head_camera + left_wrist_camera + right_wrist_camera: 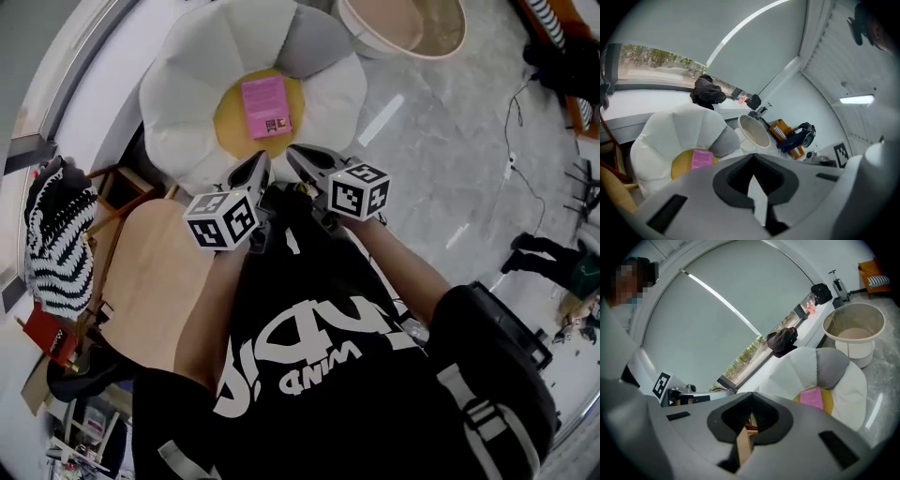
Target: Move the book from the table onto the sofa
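Held close to the person's chest, the left tool (255, 172) and right tool (302, 159) are both closed, apparently on nothing. The book (266, 106) lies flat on the yellow middle of the sofa (178, 84), well apart from the tabletop (150, 272). The placing looks finished, so the next move only calls for setting the tools aside.

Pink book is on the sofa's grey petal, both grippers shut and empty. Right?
No. The book lies on the yellow centre of the sofa, not the grey petal, as the head view shows. The left gripper and right gripper are both shut and empty.
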{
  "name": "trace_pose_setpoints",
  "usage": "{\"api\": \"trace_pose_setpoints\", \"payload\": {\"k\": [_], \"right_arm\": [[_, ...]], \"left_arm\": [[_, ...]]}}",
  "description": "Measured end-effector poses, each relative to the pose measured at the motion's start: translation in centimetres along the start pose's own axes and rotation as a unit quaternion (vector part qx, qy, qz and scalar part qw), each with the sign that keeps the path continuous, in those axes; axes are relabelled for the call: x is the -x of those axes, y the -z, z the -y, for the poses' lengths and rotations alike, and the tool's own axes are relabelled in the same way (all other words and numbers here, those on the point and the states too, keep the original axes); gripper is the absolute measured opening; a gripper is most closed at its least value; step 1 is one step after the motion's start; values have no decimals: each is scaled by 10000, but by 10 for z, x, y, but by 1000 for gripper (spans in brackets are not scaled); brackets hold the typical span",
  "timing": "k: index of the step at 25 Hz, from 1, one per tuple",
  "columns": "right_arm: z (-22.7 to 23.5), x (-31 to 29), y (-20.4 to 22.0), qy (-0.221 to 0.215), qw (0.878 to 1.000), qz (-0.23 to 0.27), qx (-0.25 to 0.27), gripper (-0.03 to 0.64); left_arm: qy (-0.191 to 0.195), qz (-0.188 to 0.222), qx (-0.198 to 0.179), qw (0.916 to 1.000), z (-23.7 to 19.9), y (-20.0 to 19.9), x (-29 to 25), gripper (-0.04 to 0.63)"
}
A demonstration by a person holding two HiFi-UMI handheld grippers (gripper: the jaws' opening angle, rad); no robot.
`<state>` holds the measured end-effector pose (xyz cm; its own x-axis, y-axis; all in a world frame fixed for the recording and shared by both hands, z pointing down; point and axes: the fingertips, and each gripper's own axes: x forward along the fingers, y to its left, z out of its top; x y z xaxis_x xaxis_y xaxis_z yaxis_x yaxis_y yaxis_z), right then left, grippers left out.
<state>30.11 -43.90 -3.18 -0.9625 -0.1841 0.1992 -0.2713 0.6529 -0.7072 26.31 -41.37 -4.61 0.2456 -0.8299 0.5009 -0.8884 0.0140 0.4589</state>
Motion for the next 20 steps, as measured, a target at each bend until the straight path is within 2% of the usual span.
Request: {"api": "trace_pose_setpoints", "payload": {"k": [6, 12, 16, 20], "right_arm": [[-54, 51, -36, -270, 9976, 272, 573, 2], [-83, 97, -61, -357, 9939, 612, 842, 2], [-100, 125, -83, -332, 9862, 947, 1320, 2], [-115, 145, -109, -292, 9738, 1360, 1802, 2]], "left_arm": [[482, -26, -698, 9964, 64, -18, 46, 9], [868, 309, -1191, 9886, 112, -55, 78, 9], [1128, 676, -1539, 9793, 138, -81, 93, 9], [1242, 1094, -2001, 9657, 157, -101, 105, 9]]}}
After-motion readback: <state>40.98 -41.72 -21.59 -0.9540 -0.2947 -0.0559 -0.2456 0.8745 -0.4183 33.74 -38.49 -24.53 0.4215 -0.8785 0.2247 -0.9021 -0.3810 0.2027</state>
